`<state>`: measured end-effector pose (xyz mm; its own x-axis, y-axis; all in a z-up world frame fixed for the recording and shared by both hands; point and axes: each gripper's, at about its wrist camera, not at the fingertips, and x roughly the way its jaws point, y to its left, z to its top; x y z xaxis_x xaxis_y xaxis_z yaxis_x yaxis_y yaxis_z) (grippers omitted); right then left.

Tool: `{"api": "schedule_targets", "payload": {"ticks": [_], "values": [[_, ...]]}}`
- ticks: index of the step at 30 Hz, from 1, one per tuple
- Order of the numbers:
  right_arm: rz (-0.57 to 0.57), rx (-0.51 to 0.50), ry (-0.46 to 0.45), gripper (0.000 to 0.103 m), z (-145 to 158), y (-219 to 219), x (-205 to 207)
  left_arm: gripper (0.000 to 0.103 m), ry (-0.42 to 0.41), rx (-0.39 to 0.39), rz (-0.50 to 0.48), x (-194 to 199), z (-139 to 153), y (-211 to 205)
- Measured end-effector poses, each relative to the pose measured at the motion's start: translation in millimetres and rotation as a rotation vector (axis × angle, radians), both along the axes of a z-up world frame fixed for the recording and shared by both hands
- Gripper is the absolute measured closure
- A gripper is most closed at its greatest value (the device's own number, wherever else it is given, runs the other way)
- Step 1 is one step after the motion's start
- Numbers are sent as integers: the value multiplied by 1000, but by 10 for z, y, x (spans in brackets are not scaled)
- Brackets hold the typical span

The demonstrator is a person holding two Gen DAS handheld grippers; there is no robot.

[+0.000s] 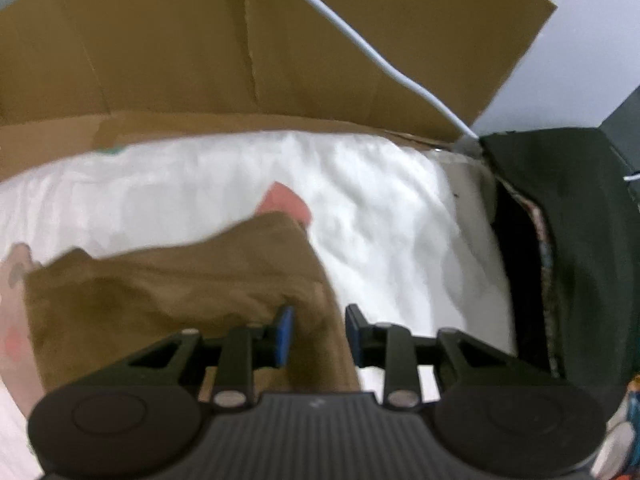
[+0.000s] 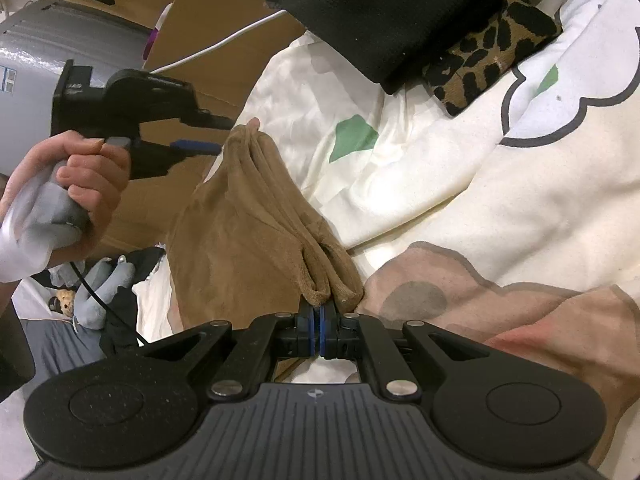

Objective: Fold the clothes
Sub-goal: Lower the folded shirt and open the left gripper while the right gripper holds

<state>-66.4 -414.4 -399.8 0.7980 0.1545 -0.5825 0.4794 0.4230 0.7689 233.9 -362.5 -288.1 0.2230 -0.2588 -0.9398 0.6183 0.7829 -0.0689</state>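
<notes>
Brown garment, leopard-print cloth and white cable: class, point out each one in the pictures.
Brown garment [image 2: 240,240], right wrist view, on its flat middle panel.
Leopard-print cloth [image 2: 484,60], right wrist view, on its spotted centre.
White cable [image 1: 384,62], left wrist view, midway along its length.

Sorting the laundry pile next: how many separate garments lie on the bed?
3. The tan garment lies at the bed's near edge, pinched by the right gripper; the black garment lies at the far end; the leopard-print piece is beside it. Others may be hidden.
</notes>
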Motion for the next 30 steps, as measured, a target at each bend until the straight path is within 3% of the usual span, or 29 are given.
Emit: {"api": "schedule_targets", "payload": {"ticks": [3, 16, 19, 22, 28, 30], "values": [[-7, 4, 2, 103, 14, -5, -20, 74, -34, 37, -13, 94, -95, 40], [1, -21, 42, 103, 69, -56, -93, 75, -38, 68, -75, 308, -573, -52], [18, -51, 61, 103, 103, -79, -123, 75, -33, 75, -88, 332, -520, -82], [49, -91, 65, 101, 180, -92, -157, 73, -43, 31, -105, 376, -353, -24], [54, -156, 21, 98, 381, -118, -103, 72, -73, 30, -108, 506, -27, 86], [54, -163, 17, 92, 390, -134, -29, 72, -90, 37, -112, 538, 77, 114]]}}
